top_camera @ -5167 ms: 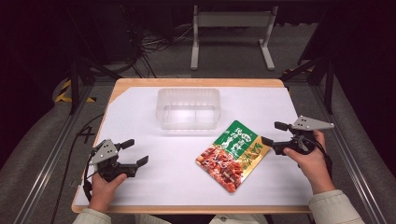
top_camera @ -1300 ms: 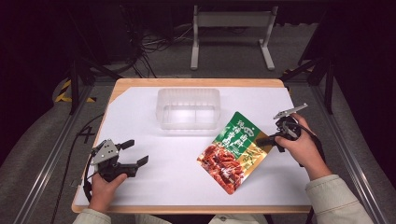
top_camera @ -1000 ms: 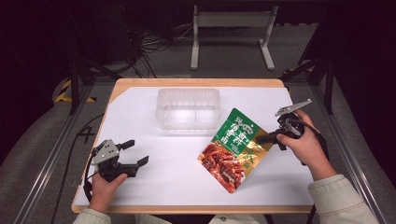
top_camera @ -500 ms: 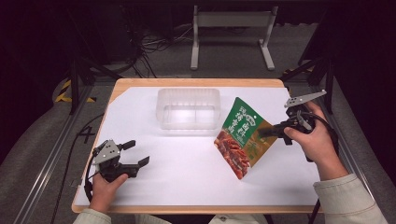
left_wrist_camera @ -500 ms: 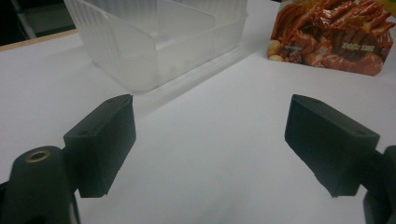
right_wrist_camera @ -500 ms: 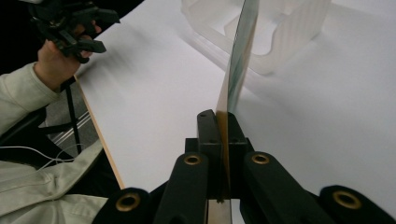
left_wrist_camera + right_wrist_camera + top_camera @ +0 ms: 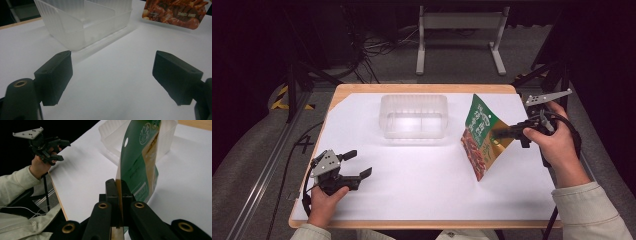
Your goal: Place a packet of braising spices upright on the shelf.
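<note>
Right claw [image 7: 507, 133] clamps snack pouch [image 7: 480, 134] by its edge, lifted just right of clear container [image 7: 414, 115]; keep grip firm, swing pouch over container without snagging the rim; left claw [image 7: 356, 164] rests open on table [image 7: 422, 185].

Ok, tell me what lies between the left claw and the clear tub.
Nothing: in the left gripper view, bare white tabletop runs from the open left claw to the clear tub.

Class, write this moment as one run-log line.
right gripper: shut on snack pouch edge, pouch lifted, tilted | left gripper: open, holding nothing | clear plastic container: nothing inside, on table
</note>
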`<state>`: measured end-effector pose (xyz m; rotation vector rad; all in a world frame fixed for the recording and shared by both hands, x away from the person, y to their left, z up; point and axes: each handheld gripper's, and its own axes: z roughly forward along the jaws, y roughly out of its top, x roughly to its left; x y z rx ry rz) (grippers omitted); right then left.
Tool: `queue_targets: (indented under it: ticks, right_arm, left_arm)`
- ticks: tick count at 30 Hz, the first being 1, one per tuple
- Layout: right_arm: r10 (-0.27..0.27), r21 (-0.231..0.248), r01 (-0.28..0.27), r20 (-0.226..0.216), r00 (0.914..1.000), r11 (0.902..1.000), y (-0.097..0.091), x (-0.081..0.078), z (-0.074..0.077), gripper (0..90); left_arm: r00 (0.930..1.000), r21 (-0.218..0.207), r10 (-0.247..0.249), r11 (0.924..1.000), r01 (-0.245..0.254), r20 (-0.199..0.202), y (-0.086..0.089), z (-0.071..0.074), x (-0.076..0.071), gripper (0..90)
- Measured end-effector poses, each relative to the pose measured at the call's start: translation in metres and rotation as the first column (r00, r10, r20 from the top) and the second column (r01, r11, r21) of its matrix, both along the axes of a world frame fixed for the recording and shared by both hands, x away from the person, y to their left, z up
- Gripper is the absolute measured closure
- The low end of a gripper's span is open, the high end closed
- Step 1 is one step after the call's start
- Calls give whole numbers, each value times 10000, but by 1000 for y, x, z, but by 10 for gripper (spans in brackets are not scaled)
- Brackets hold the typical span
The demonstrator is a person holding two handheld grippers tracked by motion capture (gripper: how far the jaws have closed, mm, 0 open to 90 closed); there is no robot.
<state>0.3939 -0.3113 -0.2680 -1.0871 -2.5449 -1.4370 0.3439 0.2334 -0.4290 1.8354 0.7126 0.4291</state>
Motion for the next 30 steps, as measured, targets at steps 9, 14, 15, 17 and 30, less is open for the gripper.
queue_targets:
  ticks: [9,14,15,17,30]
  right_arm:
    - [266,842,-317,618,9977,9959,-4,9,11,900]
    - [261,1007,-342,800,9965,9943,-3,14,17,900]
    - [243,1044,-328,813,9964,9940,-3,15,19,900]
    - [234,1090,-325,838,9962,9935,-3,18,22,900]
    - [479,1560,-672,1246,9911,9855,12,34,46,900]
  left_arm:
    - [10000,-16,9,10000,-9,90,1,0,0,171]
    - [10000,-12,8,10000,-8,83,1,0,0,171]
    - [10000,-11,9,10000,-9,83,1,0,0,172]
    - [10000,-1,8,10000,-8,59,1,0,0,171]
    - [10000,-16,-2,10000,2,14,1,0,0,170]
